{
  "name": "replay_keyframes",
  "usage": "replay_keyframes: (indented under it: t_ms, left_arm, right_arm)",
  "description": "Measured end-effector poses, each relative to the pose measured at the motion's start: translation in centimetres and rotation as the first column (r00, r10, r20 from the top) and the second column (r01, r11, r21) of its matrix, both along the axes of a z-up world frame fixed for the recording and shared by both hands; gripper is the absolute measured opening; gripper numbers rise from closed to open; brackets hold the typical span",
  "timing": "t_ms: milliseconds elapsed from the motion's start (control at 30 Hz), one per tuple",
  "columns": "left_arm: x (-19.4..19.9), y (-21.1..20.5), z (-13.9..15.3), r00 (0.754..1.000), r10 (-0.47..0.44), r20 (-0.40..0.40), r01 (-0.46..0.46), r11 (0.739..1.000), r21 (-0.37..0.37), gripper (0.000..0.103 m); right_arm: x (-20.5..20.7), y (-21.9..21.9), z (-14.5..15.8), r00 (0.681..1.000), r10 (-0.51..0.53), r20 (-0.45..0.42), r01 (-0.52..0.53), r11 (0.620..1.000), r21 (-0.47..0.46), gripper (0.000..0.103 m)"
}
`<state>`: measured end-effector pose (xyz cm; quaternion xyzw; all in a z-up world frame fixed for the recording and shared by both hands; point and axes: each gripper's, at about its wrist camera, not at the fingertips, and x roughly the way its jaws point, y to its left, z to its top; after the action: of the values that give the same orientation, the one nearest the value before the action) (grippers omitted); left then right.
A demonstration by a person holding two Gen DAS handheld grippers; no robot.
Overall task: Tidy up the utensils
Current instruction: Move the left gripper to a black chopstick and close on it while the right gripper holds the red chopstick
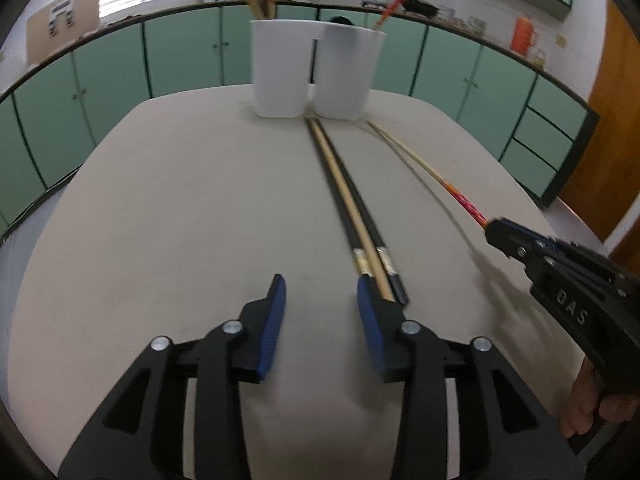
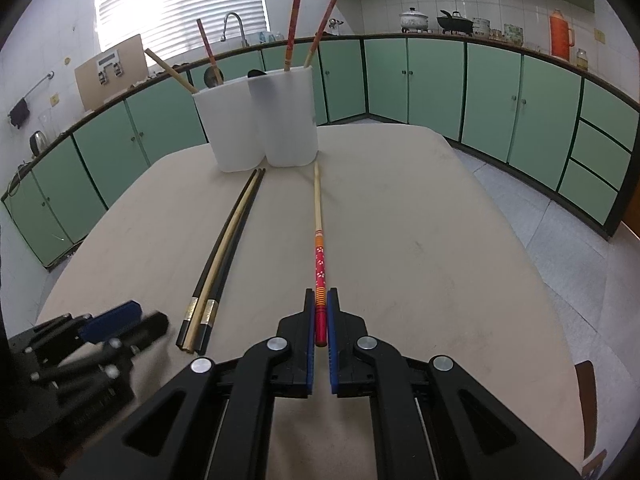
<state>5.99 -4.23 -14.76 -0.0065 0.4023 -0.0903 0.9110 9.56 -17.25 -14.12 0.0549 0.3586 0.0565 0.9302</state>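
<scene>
On the far left, the left gripper [image 1: 321,286] hovers low over the beige tabletop [image 1: 180,208], its blue-padded jaws parted with nothing between them; its right pad sits just beside the near ends of the loose chopsticks. Those are two black chopsticks with silver bands [image 2: 234,236] lying flat with one plain pale wooden chopstick [image 2: 219,258] between them, all three touching and running toward the holders. At the far edge of the table stand two white plastic cylindrical holders [image 2: 256,128], side by side and touching, with several wooden and red-patterned chopsticks [image 2: 291,32] leaning out of their tops. Further right, the right gripper [image 2: 320,304] is clamped on the thick end of a red-and-orange patterned chopstick with a pale wooden tip [image 2: 318,216], whose tip reaches nearly to the right holder's base. A hand [image 1: 592,408] grips that gripper's handle.
</scene>
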Motion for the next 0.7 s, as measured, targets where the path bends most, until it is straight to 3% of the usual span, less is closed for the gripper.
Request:
replay_keyframes:
  t_ms: [433,633,700]
  left_arm:
    - [0.09,-0.74,-0.42,1.000,-0.009,-0.015,0.009,0.999,0.032,0.053]
    - [-0.16,-0.44,-0.39,1.000,-0.004,-0.014,0.004,1.000,0.019,0.048]
    - [-0.28,-0.25,-0.32,1.000,0.007,-0.009,-0.007,1.000,0.021,0.041]
  right_arm:
    - [0.02,-0.03,-0.09,1.000,0.002,-0.002,-0.002,1.000,-0.004,0.005]
    - [-0.01,0.01,-0.10,1.000,0.002,-0.001,-0.002,1.000,-0.006,0.005]
    - [-0.01,0.02,-0.11,1.000,0.003,-0.002,-0.003,1.000,-0.005,0.005]
